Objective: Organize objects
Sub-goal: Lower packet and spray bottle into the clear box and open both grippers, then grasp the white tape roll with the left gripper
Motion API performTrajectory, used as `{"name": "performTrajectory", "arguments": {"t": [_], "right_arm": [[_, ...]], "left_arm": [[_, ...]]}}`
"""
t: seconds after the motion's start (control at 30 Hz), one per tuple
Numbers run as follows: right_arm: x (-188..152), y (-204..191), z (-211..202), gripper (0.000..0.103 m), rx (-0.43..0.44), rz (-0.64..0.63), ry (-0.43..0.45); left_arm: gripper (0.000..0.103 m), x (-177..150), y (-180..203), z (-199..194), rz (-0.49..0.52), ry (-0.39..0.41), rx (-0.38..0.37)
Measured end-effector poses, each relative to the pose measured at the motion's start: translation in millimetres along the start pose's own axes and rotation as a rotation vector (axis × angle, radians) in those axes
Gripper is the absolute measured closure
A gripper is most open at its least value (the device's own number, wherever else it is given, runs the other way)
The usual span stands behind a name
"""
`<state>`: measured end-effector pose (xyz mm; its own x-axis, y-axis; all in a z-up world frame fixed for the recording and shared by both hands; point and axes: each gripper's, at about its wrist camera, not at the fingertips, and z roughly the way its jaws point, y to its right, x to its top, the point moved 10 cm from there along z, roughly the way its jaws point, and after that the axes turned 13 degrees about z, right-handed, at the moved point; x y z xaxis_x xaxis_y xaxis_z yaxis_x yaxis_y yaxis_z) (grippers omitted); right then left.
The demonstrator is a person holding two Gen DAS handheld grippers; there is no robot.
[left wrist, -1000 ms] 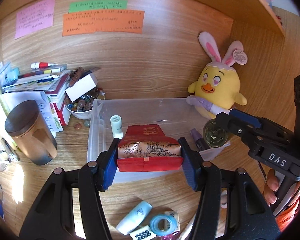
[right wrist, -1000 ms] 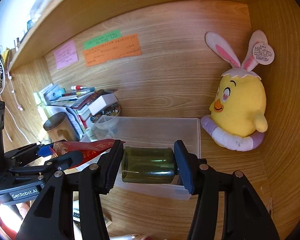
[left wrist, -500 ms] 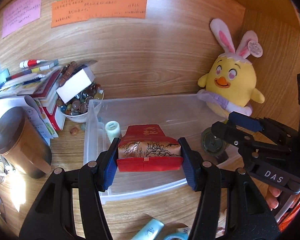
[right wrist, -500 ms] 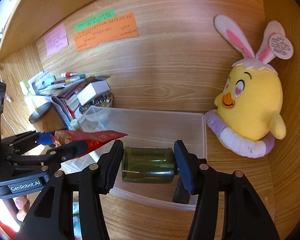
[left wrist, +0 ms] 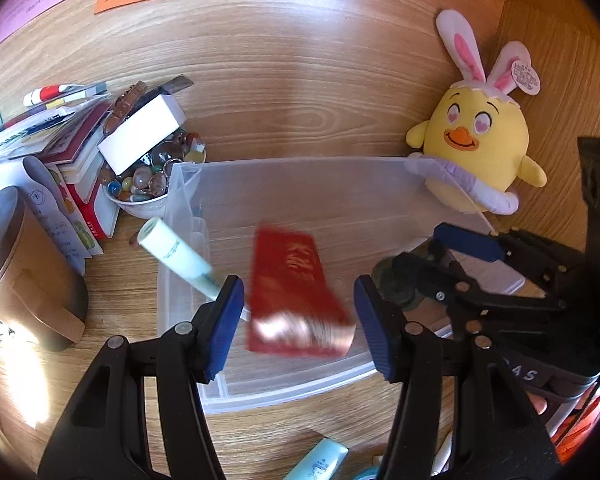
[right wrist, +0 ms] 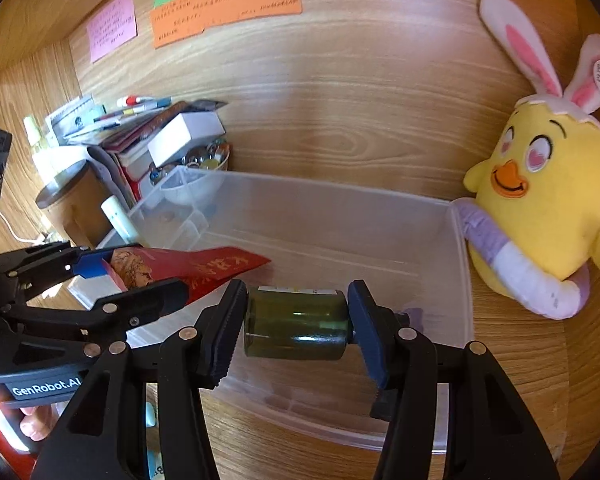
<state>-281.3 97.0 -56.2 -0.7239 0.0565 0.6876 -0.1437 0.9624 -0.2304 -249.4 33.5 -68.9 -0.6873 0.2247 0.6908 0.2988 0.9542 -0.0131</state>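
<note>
With your right gripper point(right wrist: 297, 308) pinching the green jar point(right wrist: 296, 332) above the clear bin point(right wrist: 340, 216), you needed a gentle set-down clear of the blurred red packet point(left wrist: 288, 268) between the left gripper point(left wrist: 298, 300) jaws, grip impossible to tell.

home study desk point(left wrist: 340, 92): sticky notes point(right wrist: 224, 8), plush chick point(left wrist: 476, 148).

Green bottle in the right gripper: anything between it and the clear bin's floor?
Nothing visible does: the clear bin floor around the green bottle is bare. A purple item lies right of it; the red packet at the left gripper is close on its left.
</note>
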Motion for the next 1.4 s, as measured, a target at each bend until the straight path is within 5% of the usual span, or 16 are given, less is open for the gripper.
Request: {"name": "performTrajectory", "arguments": {"t": [0.33,0.77,1.4], "right_arm": [[-8.6,-6.2,4.9,0.053,-0.016,-0.047,-0.036],[-24.6,30.1,-69.7,0.038,-0.05,0.014,0.059],[-127.8,122.4,-123.4,0.038,-0.186,0.216,0.013]], "left_arm": [[0.039,0.8,2.0,-19.6,0.009,0.027,-0.003],[0.017,0.4,25.2,-73.6,0.048,0.119,-0.004],[0.018,-59.0,154.8,-39.5,0.172,-0.03,-0.17]]}}
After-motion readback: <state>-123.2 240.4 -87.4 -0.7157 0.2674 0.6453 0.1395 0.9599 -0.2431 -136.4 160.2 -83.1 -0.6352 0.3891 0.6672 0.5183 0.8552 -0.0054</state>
